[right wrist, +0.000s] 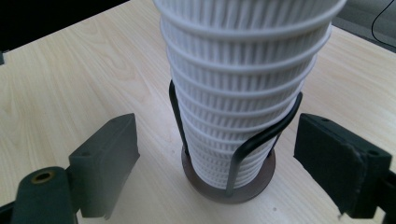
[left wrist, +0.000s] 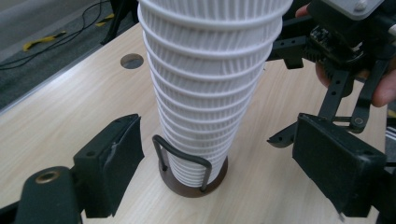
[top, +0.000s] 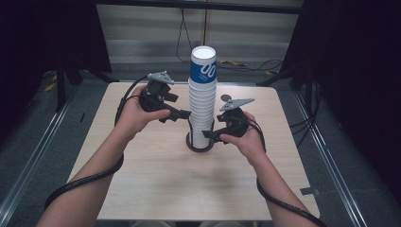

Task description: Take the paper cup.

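A tall stack of white ribbed paper cups (top: 202, 101) stands in a dark round holder (top: 193, 146) at the middle of the table. The top cup (top: 203, 66) wears a blue band with white print. My left gripper (top: 183, 114) reaches the stack from the left, and my right gripper (top: 208, 135) reaches it lower down from the right. In the left gripper view the stack (left wrist: 205, 93) rises between my open left gripper (left wrist: 224, 163), with gaps on both sides. In the right gripper view the cups (right wrist: 243, 70) and the holder's wire loop (right wrist: 261, 135) stand between my open right gripper (right wrist: 224, 161), untouched.
The light wooden table (top: 156, 179) has a small round hole (left wrist: 131, 60) beyond the stack. The other hand and its gripper (left wrist: 345, 46) sit close on the stack's far side. Cables (top: 246, 64) lie on the floor behind the table, and metal rails (top: 331, 161) run along both sides.
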A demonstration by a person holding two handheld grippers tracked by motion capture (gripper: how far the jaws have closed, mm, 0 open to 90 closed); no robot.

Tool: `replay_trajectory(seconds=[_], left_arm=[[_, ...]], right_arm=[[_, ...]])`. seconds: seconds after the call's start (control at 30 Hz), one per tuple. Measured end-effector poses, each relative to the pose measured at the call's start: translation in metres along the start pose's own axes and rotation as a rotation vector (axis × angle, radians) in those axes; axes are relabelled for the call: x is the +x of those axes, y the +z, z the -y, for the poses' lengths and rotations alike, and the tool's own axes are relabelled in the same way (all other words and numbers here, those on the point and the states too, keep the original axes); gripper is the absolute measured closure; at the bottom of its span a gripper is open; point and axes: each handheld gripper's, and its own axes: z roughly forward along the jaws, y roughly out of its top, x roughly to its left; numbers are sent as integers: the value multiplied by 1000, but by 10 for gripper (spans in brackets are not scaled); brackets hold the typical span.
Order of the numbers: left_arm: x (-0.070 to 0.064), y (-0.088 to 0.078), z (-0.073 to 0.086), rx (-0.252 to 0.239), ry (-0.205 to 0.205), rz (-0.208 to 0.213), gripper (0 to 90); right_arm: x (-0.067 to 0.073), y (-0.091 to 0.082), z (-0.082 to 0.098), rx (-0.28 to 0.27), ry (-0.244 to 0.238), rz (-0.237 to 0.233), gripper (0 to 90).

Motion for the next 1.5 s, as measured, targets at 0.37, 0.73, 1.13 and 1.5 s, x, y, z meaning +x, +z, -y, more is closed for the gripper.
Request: replay_trajectory(seconds=[0.37, 0.73, 1.13, 1.5], left_arm=[[-5, -5, -34, -28, 34, 3, 159], [-5, -8, -57, -70, 33, -7, 158], [-5, 0, -63, -82, 38, -20, 207], [-6, 0, -64, -81, 44, -23, 210]], right_arm=[[-11, -18, -17, -52, 3, 3, 129], [-9, -22, -32, -70, -10, 3, 128], [-7, -22, -46, -89, -13, 6, 124], [-7, -27, -54, -109, -12, 1, 122]])
